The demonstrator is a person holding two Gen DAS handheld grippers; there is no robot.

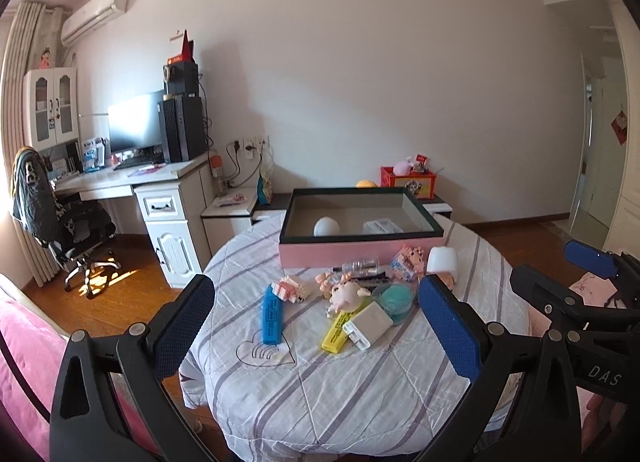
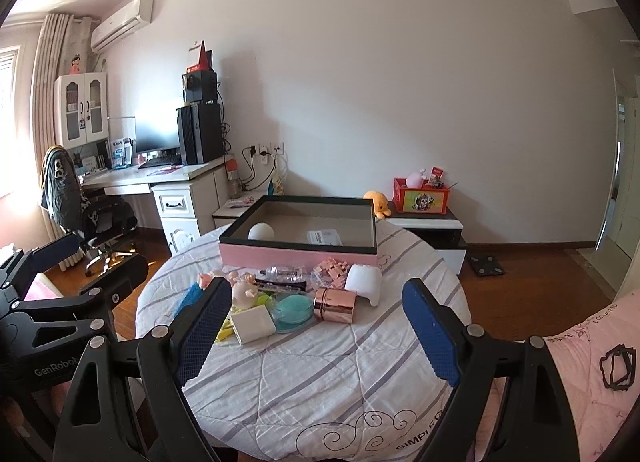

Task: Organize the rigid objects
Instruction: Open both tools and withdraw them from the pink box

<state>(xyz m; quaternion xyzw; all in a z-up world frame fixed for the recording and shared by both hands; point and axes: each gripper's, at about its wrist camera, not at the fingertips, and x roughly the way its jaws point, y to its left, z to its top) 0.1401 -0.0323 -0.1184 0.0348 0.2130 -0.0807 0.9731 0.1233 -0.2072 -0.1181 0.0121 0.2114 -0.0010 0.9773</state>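
Note:
A pink box with a dark rim (image 1: 362,250) (image 2: 298,253) stands at the far side of the round table; a white egg-shaped thing (image 1: 326,227) (image 2: 261,231) and a clear case (image 1: 382,226) lie inside. In front of it is a heap: blue marker (image 1: 271,314), yellow marker (image 1: 340,330), white charger (image 1: 368,325) (image 2: 253,326), teal dish (image 1: 394,300) (image 2: 291,312), pig figure (image 1: 346,296), rose-gold jar (image 2: 335,304), white stool-shaped piece (image 2: 363,282). My left gripper (image 1: 316,326) hangs open before the heap. My right gripper (image 2: 318,326) is open too, holding nothing.
The table wears a striped cloth (image 1: 320,378) (image 2: 320,374). A pink bed cover (image 2: 592,374) lies at right and a pink cushion (image 1: 24,362) at left. A desk with a monitor (image 1: 136,129) and an office chair (image 1: 60,217) stand at the left wall. A low cabinet (image 2: 428,225) is behind the table.

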